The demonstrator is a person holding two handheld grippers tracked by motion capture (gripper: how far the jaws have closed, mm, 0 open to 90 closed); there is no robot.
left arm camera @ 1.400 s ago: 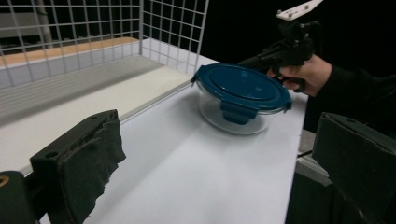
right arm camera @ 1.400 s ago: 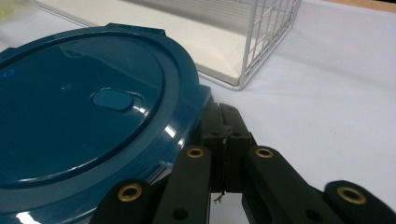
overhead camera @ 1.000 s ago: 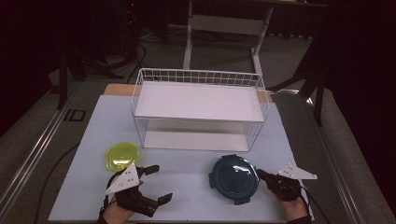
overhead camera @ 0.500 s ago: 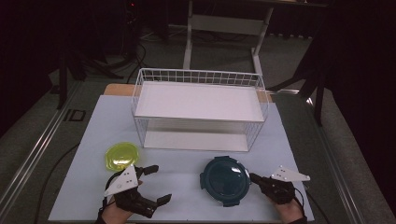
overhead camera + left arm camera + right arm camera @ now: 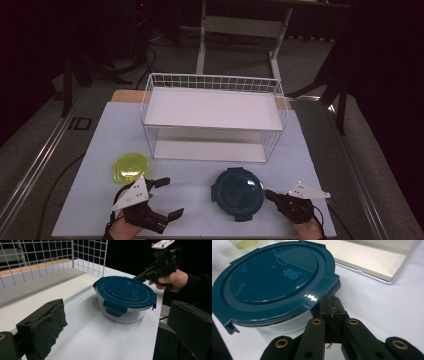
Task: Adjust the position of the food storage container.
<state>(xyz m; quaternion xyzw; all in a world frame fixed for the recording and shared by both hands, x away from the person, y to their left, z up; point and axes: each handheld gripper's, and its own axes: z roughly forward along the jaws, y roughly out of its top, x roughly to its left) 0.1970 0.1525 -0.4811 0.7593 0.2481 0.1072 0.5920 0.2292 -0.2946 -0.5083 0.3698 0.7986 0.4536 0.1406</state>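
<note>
A round glass container with a dark blue clip lid [image 5: 237,192] stands on the white mat, front and right of centre. My right gripper [image 5: 269,194] is shut, and its tips press against the clip tab on the container's right rim [image 5: 325,290]. In the right gripper view the jaws [image 5: 332,305] meet with no gap, just under the lid edge. My left gripper [image 5: 171,198] is open at the front left, a hand's width from the container [image 5: 125,293], with nothing between its jaws. The left gripper view also shows the right gripper [image 5: 137,278] at the lid's far rim.
A yellow-green round dish [image 5: 130,167] lies just behind the left gripper. A white wire shelf rack [image 5: 212,107] stands across the back of the mat. The mat's front edge runs close under both hands, and dark floor lies beyond.
The container has slid a little to the left and now sits flat. The right gripper followed it left and toward the front edge. The left gripper has stayed put.
</note>
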